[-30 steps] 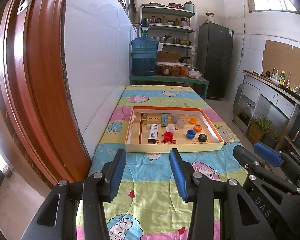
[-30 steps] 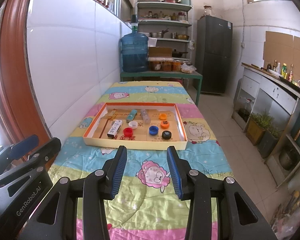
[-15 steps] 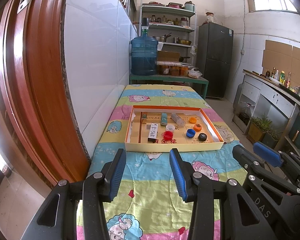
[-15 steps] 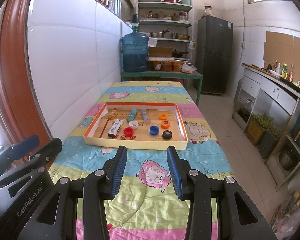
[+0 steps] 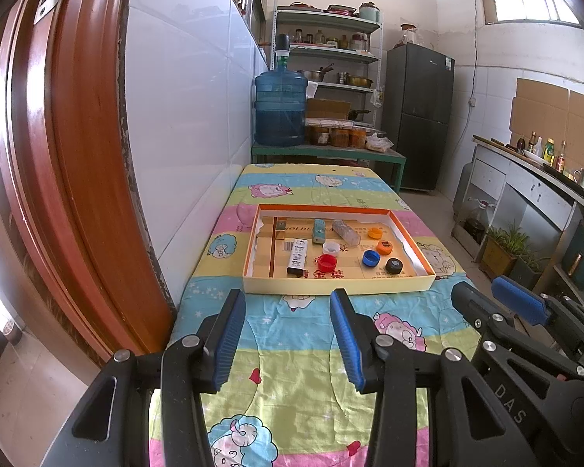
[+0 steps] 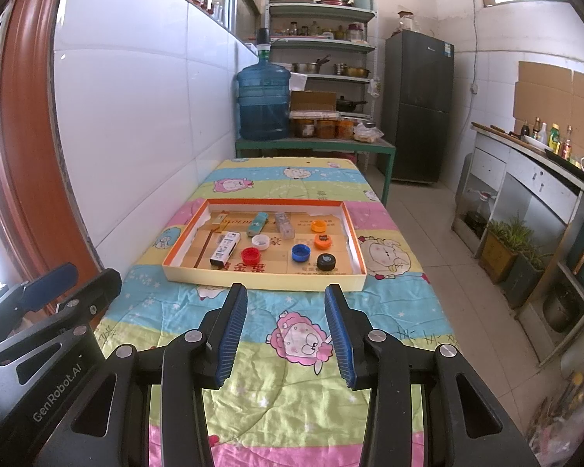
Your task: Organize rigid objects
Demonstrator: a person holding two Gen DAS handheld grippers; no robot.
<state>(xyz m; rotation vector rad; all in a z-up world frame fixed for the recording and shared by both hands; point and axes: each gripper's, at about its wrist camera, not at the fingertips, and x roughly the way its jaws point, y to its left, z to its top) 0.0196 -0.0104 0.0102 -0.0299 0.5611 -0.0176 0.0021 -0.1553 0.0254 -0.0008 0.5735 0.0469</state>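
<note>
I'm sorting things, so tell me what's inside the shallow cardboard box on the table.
In the box: red cap, white cap, blue cap, black cap, two orange caps, three small packages. The near wall hides the floor just behind it.

- Left gripper [image 5: 288,334]: black moulded plastic frame with triangular cut-outs, two fingers faced with ribbed blue rubber pads [image 5: 229,336], round silver screws at the joints
- Right gripper [image 6: 286,329]: same black frame, blue ribbed pads, silver screws
- White lettering "GenRobot.AI" on the left gripper's side in the right wrist view; "DAS" embossed on the right one's
</note>
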